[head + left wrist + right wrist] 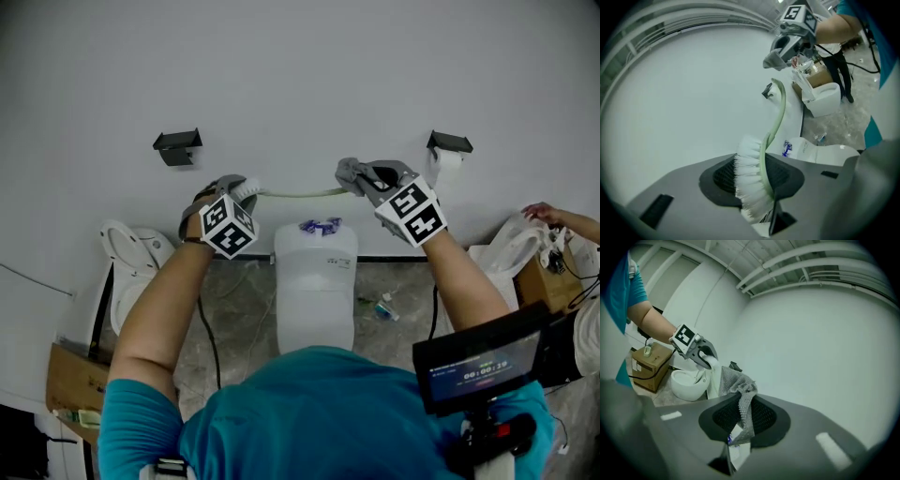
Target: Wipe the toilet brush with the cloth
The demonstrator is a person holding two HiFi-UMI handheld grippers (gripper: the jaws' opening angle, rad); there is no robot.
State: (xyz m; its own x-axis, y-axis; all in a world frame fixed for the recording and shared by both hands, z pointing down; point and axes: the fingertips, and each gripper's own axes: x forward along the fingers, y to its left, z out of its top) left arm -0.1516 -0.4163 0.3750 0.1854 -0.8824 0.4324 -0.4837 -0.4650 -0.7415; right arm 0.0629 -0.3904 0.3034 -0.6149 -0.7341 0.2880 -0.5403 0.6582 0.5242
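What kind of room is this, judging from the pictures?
Probably a toilet room set up for testing, not a finished bathroom: a white toilet stands against the wall, a paper roll hangs on a black holder, and a second toilet sits beside a cardboard box.

The toilet brush (298, 194) was stretched from the left tool (242, 190), at 10 o'clock, toward the cloth (346, 172) in the right tool (356, 180), at 1 o'clock. Below it the cistern (316, 281) was set at centre, and a second toilet (131, 253) was seen at 8 o'clock.
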